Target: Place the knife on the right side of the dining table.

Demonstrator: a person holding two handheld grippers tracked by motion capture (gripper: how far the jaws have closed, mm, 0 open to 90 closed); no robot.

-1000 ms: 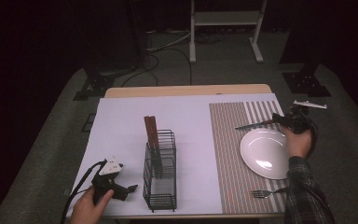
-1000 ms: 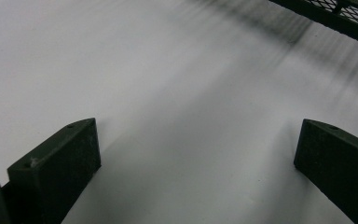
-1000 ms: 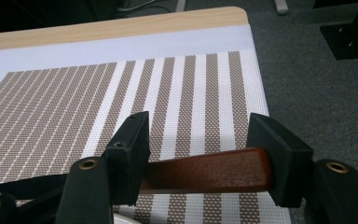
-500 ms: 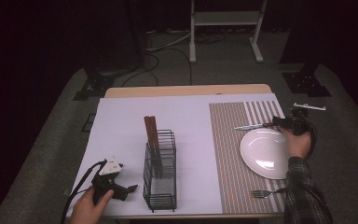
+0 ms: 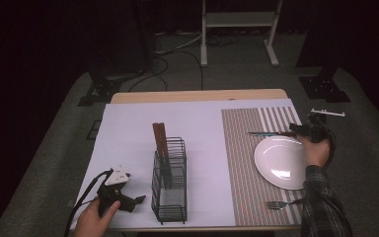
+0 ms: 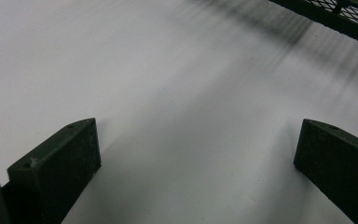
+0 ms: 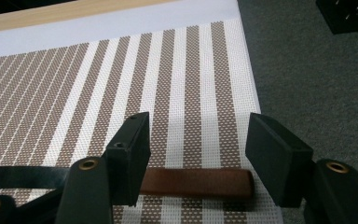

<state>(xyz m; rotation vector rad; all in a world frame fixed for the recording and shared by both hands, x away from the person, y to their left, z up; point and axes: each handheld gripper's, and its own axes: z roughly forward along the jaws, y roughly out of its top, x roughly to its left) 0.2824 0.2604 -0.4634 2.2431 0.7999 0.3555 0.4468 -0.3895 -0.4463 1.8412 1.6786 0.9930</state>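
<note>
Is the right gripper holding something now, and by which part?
Nothing is held: the right gripper stands open, its jaws apart around the brown handle of the knife on the striped placemat.

Right tool (image 5: 296, 132) at the knife (image 5: 272, 133) beside the plate (image 5: 281, 163).

Knife (image 5: 271, 133) on mat (image 5: 244, 163) behind plate (image 5: 282, 162); fork (image 5: 281, 203) in front; rack (image 5: 169, 181) left.

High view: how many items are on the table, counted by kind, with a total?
Plate: 1
Fork: 1
Knife: 1
Upright brown handles: 2
Wire rack: 1
Striped placemat: 1
Total: 7
</note>
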